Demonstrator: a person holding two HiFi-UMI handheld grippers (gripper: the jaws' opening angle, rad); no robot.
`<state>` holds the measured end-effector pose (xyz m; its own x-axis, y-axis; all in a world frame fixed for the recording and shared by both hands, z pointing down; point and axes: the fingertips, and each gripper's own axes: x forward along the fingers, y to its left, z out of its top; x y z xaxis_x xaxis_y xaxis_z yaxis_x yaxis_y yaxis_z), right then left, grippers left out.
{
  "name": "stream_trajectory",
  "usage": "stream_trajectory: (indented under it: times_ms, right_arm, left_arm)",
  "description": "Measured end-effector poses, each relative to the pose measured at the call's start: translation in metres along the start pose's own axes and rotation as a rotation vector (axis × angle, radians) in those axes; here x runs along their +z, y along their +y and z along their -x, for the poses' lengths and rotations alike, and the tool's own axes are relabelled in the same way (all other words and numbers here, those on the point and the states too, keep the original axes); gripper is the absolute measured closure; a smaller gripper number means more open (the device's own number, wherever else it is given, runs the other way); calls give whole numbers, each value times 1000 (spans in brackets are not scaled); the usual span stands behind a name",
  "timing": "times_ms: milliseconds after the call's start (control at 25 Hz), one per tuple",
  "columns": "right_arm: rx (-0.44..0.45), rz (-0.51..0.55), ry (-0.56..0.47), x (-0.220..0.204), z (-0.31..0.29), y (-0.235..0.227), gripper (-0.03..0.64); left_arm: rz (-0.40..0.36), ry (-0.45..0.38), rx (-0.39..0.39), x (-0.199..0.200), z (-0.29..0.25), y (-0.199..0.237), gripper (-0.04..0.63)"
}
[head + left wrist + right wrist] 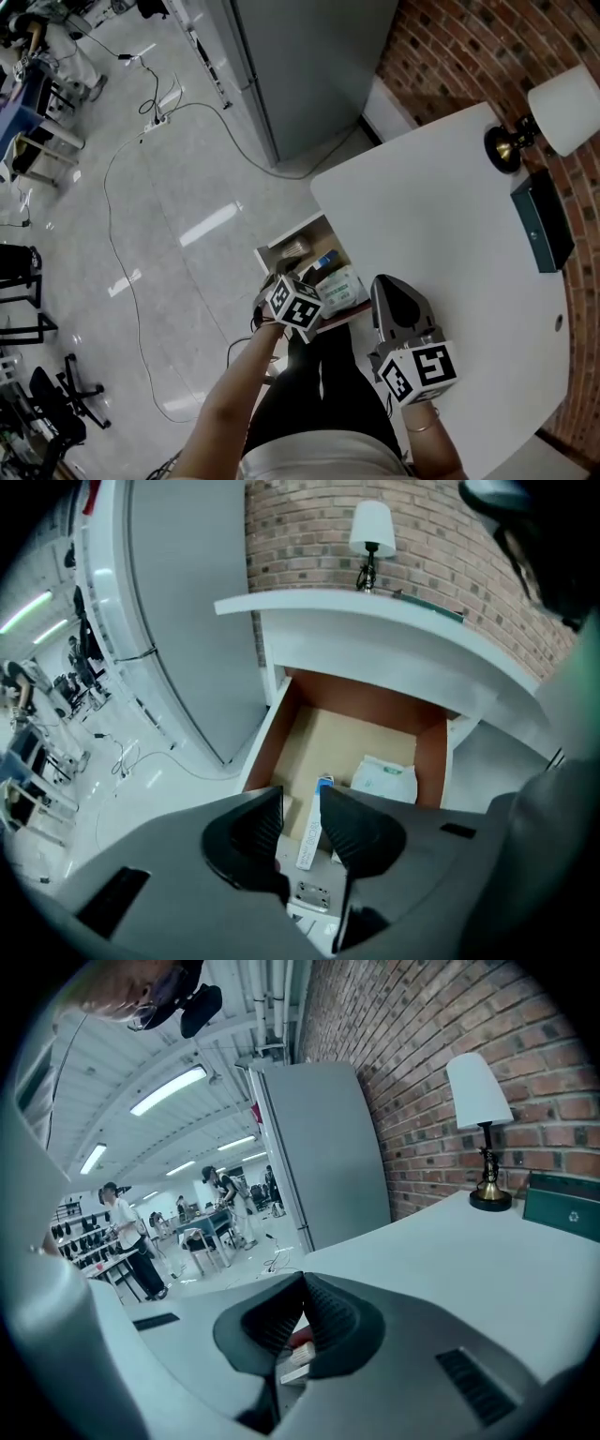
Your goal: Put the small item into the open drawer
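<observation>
Above open drawer (352, 738), left gripper (300, 797) angled down, fingers (356, 829) apart

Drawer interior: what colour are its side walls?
Reddish-brown, with a lighter tan floor; the drawer shows best in the left gripper view.

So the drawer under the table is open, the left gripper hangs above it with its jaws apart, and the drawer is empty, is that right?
Not quite: the drawer is not empty. It is open, and the left gripper hangs above it with its jaws apart, but a white packet and a slim box with a blue end lie inside. The left gripper view shows this.
</observation>
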<state>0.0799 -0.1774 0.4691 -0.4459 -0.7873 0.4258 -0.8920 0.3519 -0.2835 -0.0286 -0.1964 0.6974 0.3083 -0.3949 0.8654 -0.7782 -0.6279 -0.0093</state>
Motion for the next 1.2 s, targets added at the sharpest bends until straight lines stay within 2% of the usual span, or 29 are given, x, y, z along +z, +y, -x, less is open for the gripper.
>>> stream_trajectory:
  times_ms: [200, 480, 760, 1200]
  right_arm:
    - [-20, -7, -3, 2, 17, 9, 609]
    - [-11, 19, -26, 17, 33, 30, 609]
    - [10, 50, -66, 34, 49, 63, 609]
    - [24, 105, -101, 48, 78, 103, 609]
  left_arm:
    - [51, -86, 41, 14, 53, 7, 479]
    - [126, -246, 103, 35, 135, 22, 494]
    - [181, -379, 161, 34, 212, 39, 503]
    - [274, -560, 240, 27, 321, 57, 554]
